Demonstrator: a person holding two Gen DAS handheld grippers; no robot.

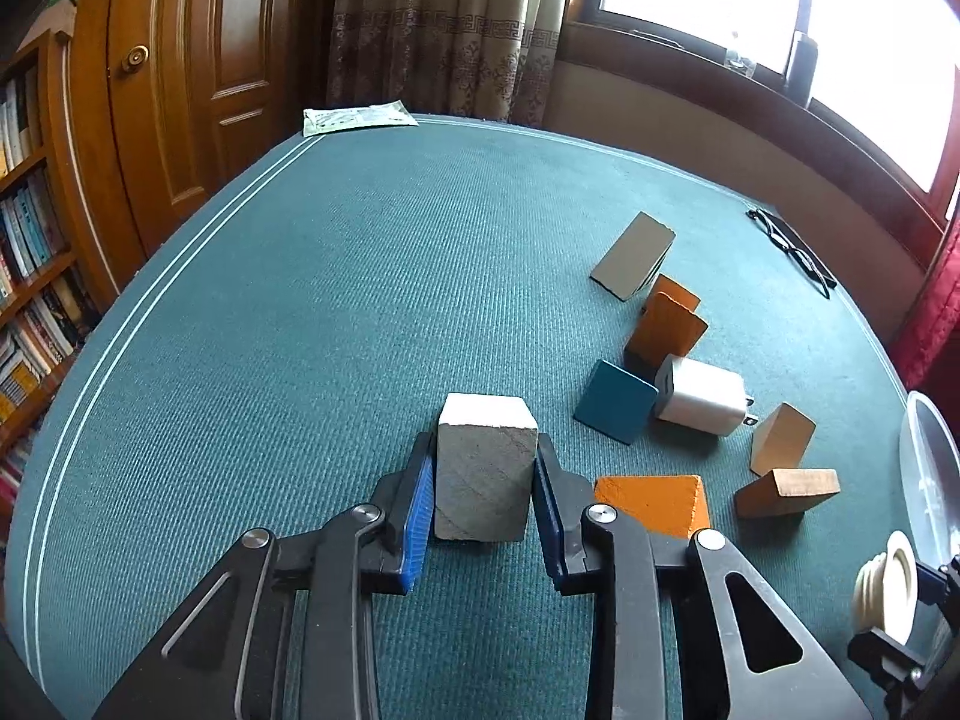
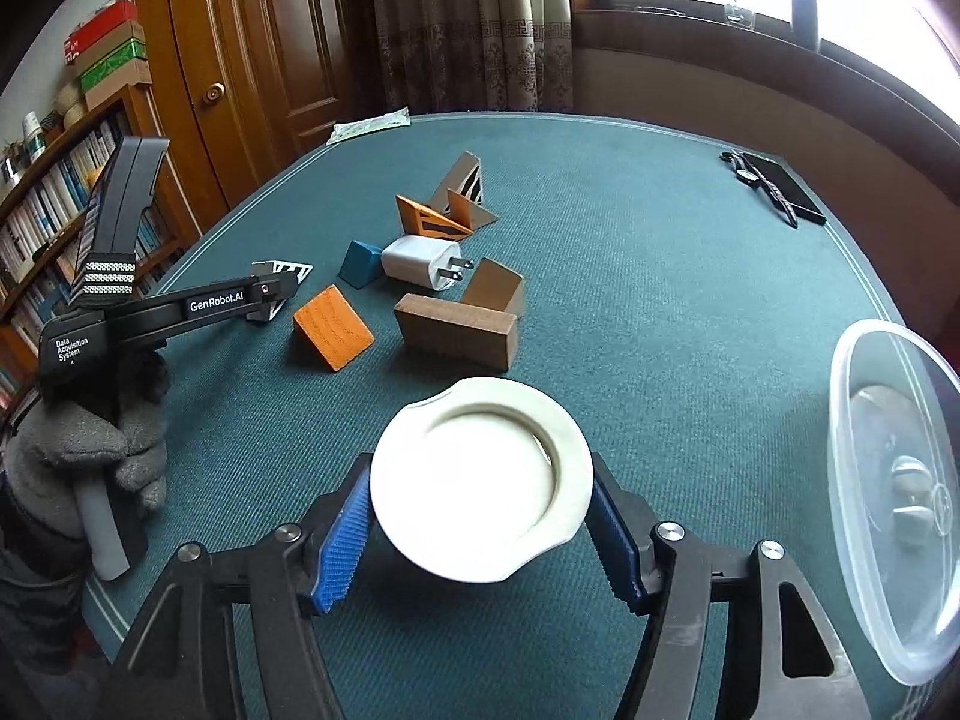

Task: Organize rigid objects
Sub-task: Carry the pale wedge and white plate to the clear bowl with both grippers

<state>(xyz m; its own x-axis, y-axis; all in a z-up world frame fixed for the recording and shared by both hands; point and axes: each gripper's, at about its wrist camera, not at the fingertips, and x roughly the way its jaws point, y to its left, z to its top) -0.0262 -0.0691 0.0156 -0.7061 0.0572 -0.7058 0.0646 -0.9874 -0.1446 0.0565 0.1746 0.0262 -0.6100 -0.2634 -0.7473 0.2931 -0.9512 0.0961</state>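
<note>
Both grippers gripping, above the green table (image 1: 300,300)

Left wrist: left gripper (image 1: 483,468) narrowed, blue pads pressing both sides of an upright grey block (image 1: 485,474); right wrist: right gripper (image 2: 480,516) half open, clamping a white ribbed cap (image 2: 480,480) between its pads; clear container (image 2: 894,480) just right.

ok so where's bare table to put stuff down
The widest bare cloth runs from the grey block in the left gripper out to the white-striped edge and the leaflet. More bare cloth lies between the brown blocks and the watch. It is crowded around the charger.
</note>
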